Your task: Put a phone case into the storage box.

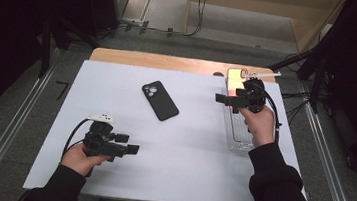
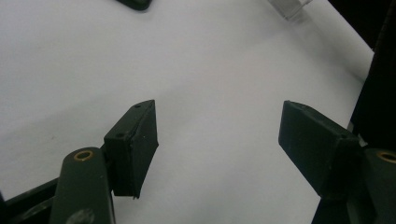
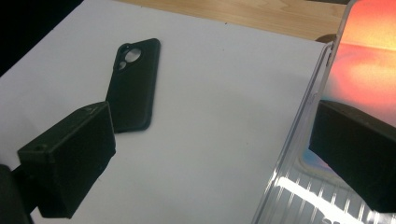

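A black phone case [image 1: 160, 100] lies camera-hole up in the middle of the white mat [image 1: 186, 146]. In the right gripper view the same case [image 3: 133, 84] is at upper left. A phone with a glowing orange-pink screen [image 1: 236, 81] rests in a clear ribbed tray [image 1: 237, 137] at the mat's right side. My right gripper [image 1: 226, 103] hovers beside that tray, open. In its own view, the right gripper [image 3: 210, 126] has one jaw over the mat and the other over the phone screen [image 3: 364, 60], with the tray wall [image 3: 299, 186] between them. My left gripper [image 1: 129, 143] is open near the front left, nothing between its jaws.
The left gripper [image 2: 218, 114] looks across bare white mat, with a corner of the case [image 2: 135, 3] and a corner of the tray [image 2: 289, 7] at the top edge. Behind the mat is a strip of wooden tabletop [image 1: 170, 62]. Dark stands and cables flank the table.
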{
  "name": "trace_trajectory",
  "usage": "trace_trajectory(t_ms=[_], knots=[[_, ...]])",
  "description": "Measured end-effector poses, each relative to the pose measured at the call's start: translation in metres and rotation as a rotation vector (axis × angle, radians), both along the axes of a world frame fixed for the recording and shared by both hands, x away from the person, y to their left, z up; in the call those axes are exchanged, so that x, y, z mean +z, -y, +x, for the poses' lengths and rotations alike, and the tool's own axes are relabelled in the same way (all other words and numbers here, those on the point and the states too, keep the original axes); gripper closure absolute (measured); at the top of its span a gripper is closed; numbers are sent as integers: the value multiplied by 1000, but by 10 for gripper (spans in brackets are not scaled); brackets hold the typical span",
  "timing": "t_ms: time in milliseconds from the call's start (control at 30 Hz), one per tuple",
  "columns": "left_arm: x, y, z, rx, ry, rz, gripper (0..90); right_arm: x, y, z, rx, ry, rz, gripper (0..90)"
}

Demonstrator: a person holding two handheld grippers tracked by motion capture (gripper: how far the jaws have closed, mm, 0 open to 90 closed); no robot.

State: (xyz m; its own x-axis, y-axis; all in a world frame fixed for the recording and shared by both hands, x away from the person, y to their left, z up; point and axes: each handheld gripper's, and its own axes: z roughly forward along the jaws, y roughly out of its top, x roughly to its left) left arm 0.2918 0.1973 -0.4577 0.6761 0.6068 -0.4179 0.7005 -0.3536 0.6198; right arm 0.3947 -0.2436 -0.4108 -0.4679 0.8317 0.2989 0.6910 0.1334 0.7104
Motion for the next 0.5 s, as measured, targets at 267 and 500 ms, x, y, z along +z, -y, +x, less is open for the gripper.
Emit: trace_trajectory(t_ms=[267, 500], knots=[[2, 2, 3, -15, 16, 0, 283, 0, -5, -26, 63, -1, -7, 112], [4, 5, 5, -34, 26, -9, 282, -2, -13, -48, 133, -7, 2, 123]])
